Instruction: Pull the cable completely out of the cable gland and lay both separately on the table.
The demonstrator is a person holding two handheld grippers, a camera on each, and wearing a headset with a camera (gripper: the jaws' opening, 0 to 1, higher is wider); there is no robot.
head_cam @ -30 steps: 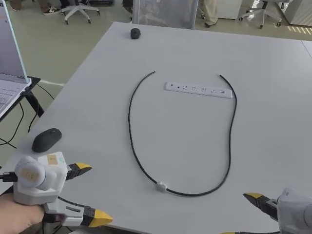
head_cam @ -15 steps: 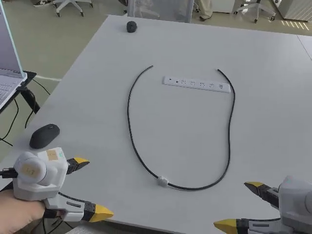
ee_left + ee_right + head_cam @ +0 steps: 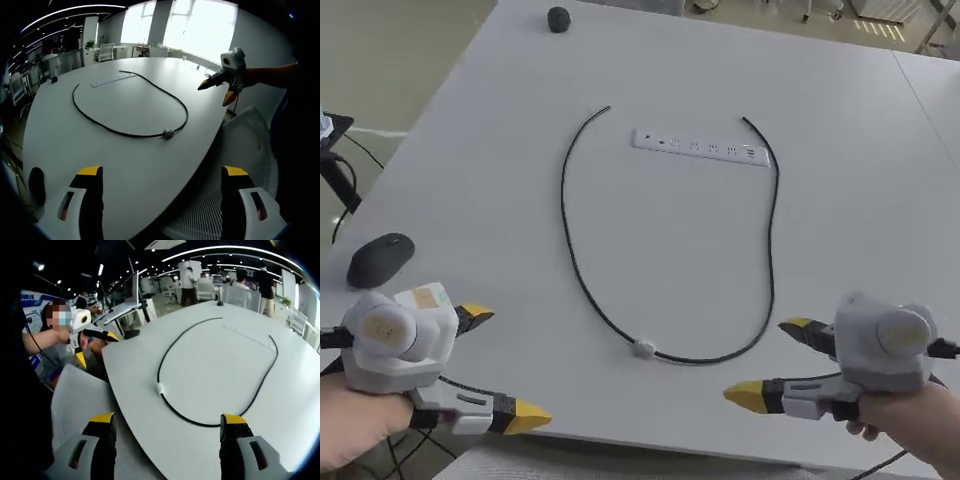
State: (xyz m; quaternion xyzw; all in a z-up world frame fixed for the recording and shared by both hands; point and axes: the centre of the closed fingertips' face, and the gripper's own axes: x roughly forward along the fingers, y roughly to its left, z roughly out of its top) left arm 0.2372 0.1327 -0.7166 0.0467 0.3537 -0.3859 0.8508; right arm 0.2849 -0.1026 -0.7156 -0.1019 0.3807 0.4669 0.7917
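A long black cable (image 3: 566,238) lies in a U-shaped loop on the white table (image 3: 670,250), open toward the far side. A small white cable gland (image 3: 643,349) sits threaded on the loop's near bend, also seen as the gland (image 3: 168,133) and gland (image 3: 160,388). My left gripper (image 3: 505,365) hovers open over the near left table edge, well left of the gland. At the near right edge my right gripper (image 3: 775,362) is open, right of the gland. Neither holds anything. The cable (image 3: 125,131) and cable (image 3: 210,421) run across both gripper views.
A white power strip (image 3: 699,148) lies inside the loop at the far side. A dark mouse (image 3: 380,259) rests at the left edge, and a small black object (image 3: 558,18) sits at the far end. A white mesh chair (image 3: 95,410) stands below the near table edge.
The head camera has tilted, shifting the scene. My right gripper has risen from the lower right corner into fuller view beside the loop. The cable and gland have not moved.
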